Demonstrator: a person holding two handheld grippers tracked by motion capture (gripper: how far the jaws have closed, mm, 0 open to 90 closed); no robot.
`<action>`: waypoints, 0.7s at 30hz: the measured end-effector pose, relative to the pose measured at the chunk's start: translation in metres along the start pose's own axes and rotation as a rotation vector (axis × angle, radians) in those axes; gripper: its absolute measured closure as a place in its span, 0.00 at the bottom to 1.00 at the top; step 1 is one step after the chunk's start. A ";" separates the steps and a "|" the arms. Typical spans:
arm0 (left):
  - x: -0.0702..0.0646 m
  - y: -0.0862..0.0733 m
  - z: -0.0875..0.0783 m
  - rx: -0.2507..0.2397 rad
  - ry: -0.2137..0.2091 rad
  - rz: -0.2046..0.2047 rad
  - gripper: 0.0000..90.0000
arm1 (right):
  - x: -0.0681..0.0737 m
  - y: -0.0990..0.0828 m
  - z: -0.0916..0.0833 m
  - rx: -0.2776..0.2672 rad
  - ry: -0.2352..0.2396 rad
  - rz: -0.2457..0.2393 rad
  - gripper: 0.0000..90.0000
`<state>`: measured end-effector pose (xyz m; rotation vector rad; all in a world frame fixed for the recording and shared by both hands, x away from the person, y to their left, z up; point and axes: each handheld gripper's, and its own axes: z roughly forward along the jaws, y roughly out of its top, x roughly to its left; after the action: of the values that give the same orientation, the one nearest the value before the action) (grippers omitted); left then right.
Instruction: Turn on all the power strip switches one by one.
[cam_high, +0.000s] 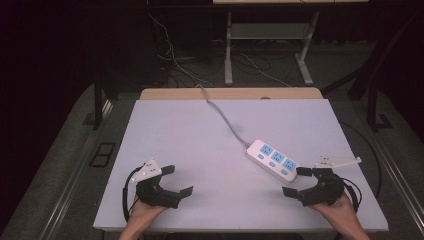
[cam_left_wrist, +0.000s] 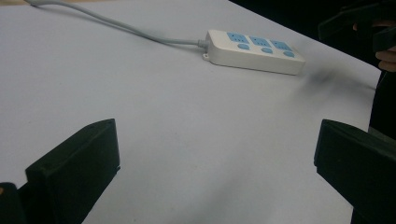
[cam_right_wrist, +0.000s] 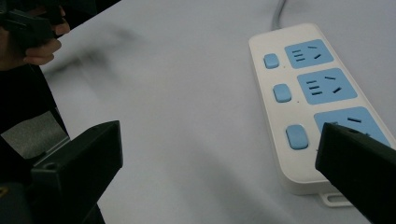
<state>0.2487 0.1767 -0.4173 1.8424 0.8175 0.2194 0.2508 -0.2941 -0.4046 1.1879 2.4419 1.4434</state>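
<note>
step: approach, nothing grasped | left tool (cam_high: 172, 180) wide open, empty | right tool (cam_high: 296, 181) wide open, empty, beside white three-socket plastic power strip with blue buttons (cam_high: 272, 159) on white table (cam_high: 200, 150) | next: likely pressing a switch

You have a white power strip (cam_high: 272, 159) with three blue sockets lying slantwise on the white table (cam_high: 200, 150), right of centre. Its grey cord (cam_high: 222, 115) runs back over the table's far edge.
</note>
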 end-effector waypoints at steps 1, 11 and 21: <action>0.000 0.000 0.000 0.000 0.000 0.000 0.00 | 0.000 0.001 0.000 0.003 0.000 -0.003 0.01; 0.000 0.000 0.001 0.004 0.001 0.003 0.00 | -0.001 0.011 0.000 0.047 -0.001 -0.030 0.01; 0.000 -0.001 -0.001 0.001 0.003 -0.004 0.00 | -0.012 0.022 0.000 0.086 -0.002 -0.035 0.01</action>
<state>0.2484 0.1776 -0.4178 1.8418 0.8238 0.2189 0.2719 -0.2962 -0.3915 1.1555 2.5343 1.3401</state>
